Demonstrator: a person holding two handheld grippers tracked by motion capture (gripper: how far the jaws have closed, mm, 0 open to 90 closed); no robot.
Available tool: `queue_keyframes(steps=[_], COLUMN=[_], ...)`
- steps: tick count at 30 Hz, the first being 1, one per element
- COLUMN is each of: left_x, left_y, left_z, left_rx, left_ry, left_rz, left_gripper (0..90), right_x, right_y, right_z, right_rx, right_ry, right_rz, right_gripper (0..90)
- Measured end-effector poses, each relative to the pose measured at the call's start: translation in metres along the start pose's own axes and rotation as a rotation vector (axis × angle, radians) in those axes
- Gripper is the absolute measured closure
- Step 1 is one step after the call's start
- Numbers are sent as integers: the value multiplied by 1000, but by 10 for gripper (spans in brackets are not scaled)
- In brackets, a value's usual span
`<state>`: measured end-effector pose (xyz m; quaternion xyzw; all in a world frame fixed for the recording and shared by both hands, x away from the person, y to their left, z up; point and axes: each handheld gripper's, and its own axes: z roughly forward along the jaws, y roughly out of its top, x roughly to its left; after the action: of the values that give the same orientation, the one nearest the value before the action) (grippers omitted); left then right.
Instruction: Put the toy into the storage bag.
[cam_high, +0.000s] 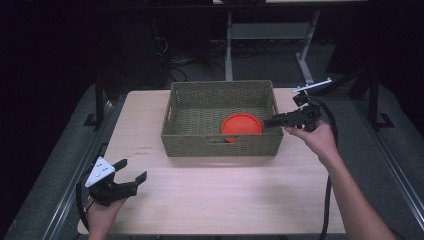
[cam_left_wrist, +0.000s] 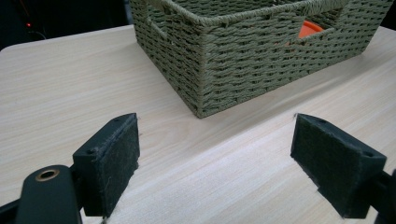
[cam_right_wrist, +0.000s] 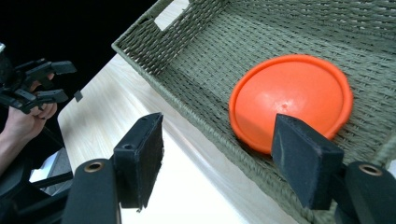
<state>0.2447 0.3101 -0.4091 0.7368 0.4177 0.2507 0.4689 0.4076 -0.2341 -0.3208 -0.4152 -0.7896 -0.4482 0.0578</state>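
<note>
With the orange plate lying flat inside the woven basket at its right-front corner, I hold the right gripper open and empty at the basket's right rim, left gripper open front-left of it, so placement looks done; next I'd back clear.

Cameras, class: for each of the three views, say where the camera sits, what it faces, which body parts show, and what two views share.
High view: above the person's side, looking down at the table; both hands and forearms show.
Left gripper view: on the left gripper, facing the basket.
Right gripper view: on the right gripper, looking into the basket at the orange plate; the left hand shows.
Shared: basket and plate.
</note>
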Motion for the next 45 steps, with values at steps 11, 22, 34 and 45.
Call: queue_keyframes(steps=[11, 22, 34, 45], left_x=[-1, -1, -2, -2], left_y=[0, 0, 0, -1], left_z=[0, 0, 1, 0], left_rx=[4, 6, 5, 7], left_ry=[0, -3, -1, -1], left_rz=[1, 3, 2, 4], left_gripper=[151, 150, 150, 150], right_x=[4, 8, 14, 13], right_y=[-19, -40, -64, -96], right_z=[-9, -15, -19, -21], right_rx=[-18, -18, -16, -13], right_ry=[14, 28, 32, 32], right_rz=[-14, -29, -39, -40], right_gripper=[325, 323, 316, 311])
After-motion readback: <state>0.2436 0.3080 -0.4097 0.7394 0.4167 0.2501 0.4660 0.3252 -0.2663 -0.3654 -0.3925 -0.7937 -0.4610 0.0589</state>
